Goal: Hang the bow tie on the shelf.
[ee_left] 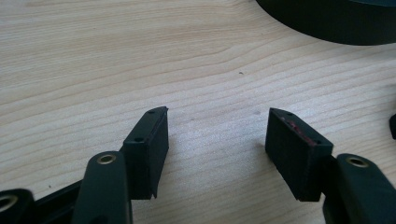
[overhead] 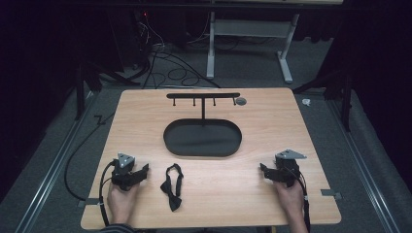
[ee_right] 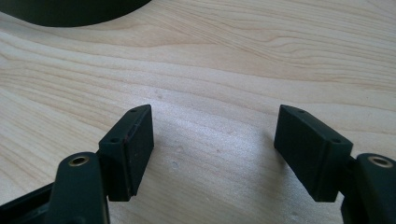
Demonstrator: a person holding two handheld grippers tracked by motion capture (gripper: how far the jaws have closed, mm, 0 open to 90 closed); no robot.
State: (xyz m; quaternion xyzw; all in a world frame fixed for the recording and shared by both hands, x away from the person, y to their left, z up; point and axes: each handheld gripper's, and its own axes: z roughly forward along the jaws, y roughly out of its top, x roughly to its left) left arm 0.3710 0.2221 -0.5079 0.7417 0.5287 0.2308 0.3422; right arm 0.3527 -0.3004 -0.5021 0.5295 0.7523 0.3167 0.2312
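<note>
A pale wooden table [overhead: 272, 126] with a light grain carries a black oval tray [overhead: 202, 138] near its middle, the tray's long axis running across the table from left to right. From the back part of the tray a thin black post rises to a straight black hanger bar [overhead: 203, 95] that also lies left to right, with small hooks hanging under it. At the bar's right end a small round grey disc [overhead: 241, 101] sits on the table top. Nearer the person, in front of the tray's left end, a black fabric bow tie [overhead: 172, 186] lies flat on the wood, its long axis running roughly from the far side toward the near edge, tilted slightly; the strap loop lies at its far end and the bow at its near end. The left gripper [overhead: 142, 171], held in the person's left hand [overhead: 121, 200], rests just left of the bow tie and apart from it, its jaws pointing right and slightly away. In the left gripper view its jaws stand wide apart over bare wood, with the tray's dark rim at the upper right. The right gripper [overhead: 265, 170], held in the right hand [overhead: 291, 199], sits near the table's right edge, well apart from the bow tie, pointing left. In the right gripper view its jaws are likewise spread with nothing between them, the tray's edge showing at the upper left.
</note>
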